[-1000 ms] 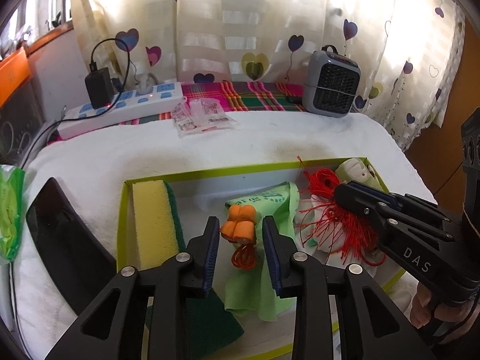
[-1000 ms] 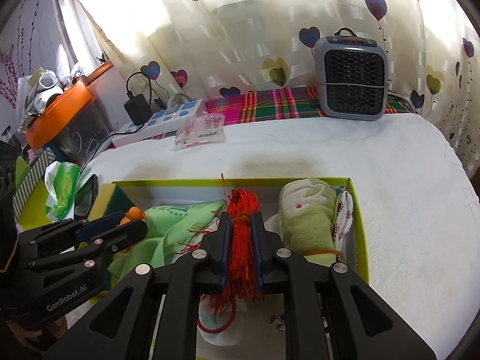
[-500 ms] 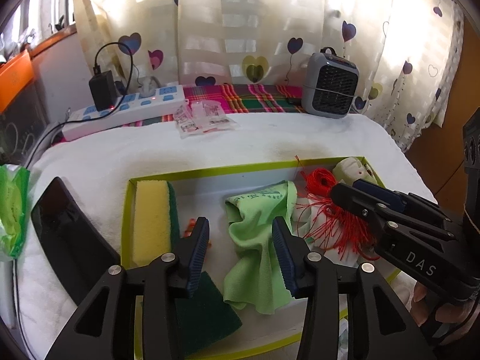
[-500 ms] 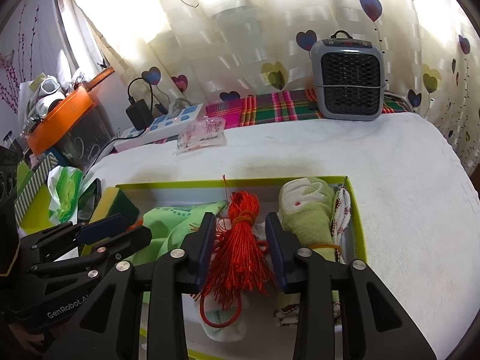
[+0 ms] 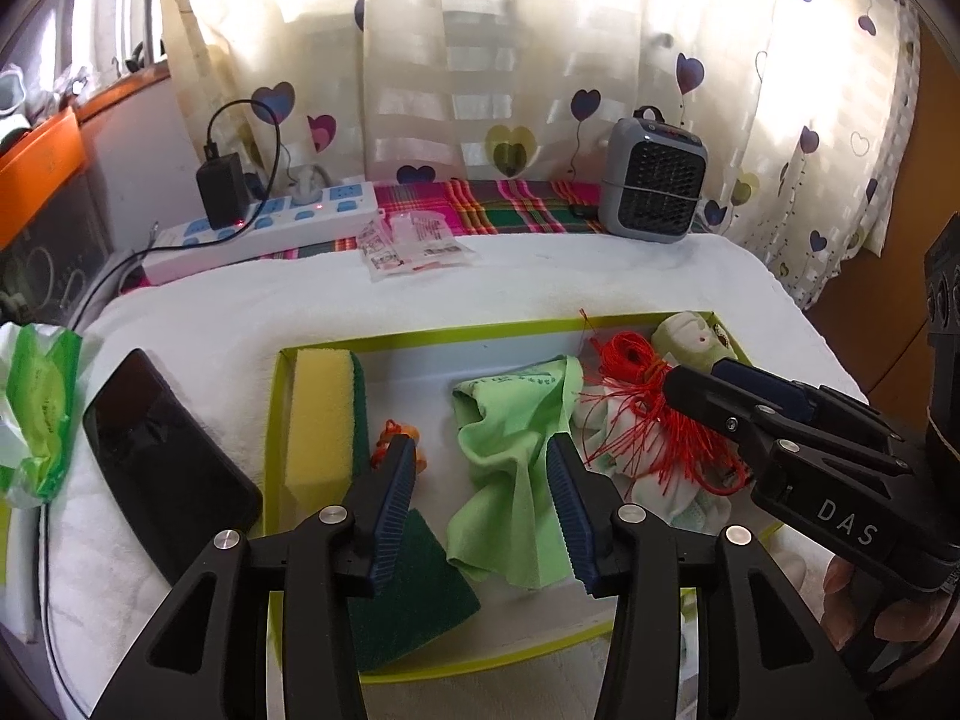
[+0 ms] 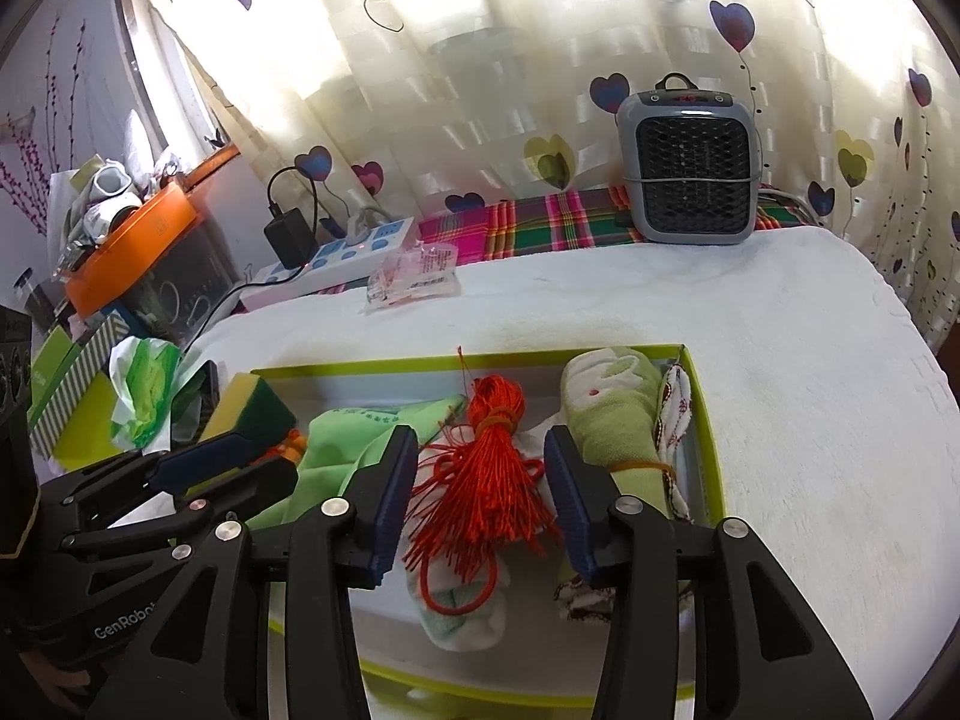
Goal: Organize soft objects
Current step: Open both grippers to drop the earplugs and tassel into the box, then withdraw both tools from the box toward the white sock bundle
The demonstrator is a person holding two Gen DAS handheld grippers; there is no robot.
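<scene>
Box [image 5: 273,420]: one sponge [image 5: 321,414], one green cloth [image 5: 510,456], one red tassel [image 6: 489,480]. Left gripper [image 5: 483,507] spread; right gripper [image 6: 480,498] opening, tassel untouched between.

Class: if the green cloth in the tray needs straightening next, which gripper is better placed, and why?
Probably the left gripper: the green cloth lies between its open fingers. The right gripper, jaws opening, straddles the red tassel.

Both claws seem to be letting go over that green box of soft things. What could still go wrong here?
1. The red tassel has loose threads spreading between the right gripper's opening jaws; strands might snag on a pad and get dragged out.
2. The green cloth drapes against the left gripper's inner pad; pulling back could tug it out of the box.
</scene>
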